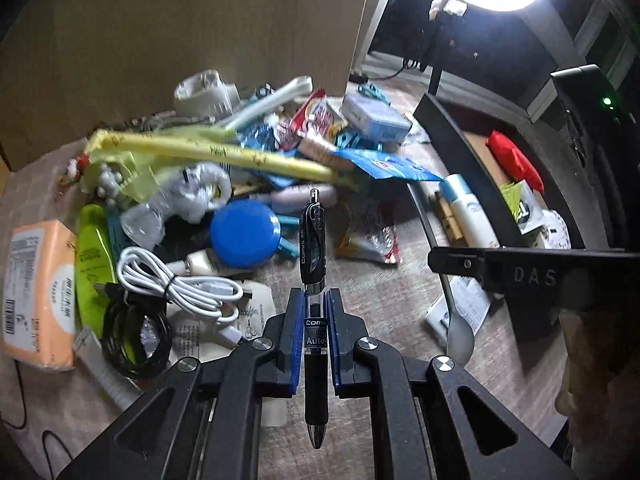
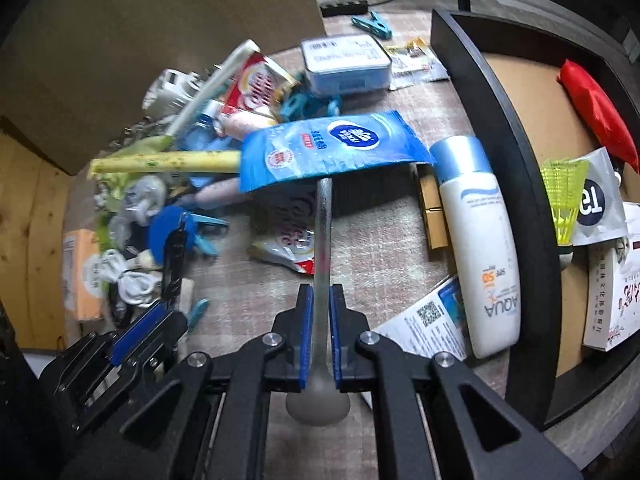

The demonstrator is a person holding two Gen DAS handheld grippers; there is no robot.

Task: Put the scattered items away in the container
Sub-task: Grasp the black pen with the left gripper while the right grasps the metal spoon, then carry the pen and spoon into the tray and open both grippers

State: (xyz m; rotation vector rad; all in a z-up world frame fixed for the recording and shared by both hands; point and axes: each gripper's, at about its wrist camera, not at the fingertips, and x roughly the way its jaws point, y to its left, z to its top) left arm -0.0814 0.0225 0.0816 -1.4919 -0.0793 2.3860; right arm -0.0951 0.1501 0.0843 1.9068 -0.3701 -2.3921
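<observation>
In the left wrist view my left gripper is shut on a black pen, held mid-barrel above the table, clip end away from me. My right gripper is shut on the handle of a metal spoon; the bowl hangs near the camera. The handle's far end is hidden behind a blue wipes packet. Each gripper also shows in the other view: the right gripper with the spoon, and the left gripper with the pen. The black-rimmed container stands at the right.
A pile of clutter fills the left: yellow sticks, a blue lid, a white cable, an orange tissue pack. A white sunscreen bottle lies against the container's rim. A red pouch and a yellow shuttlecock lie inside. A cardboard wall stands behind.
</observation>
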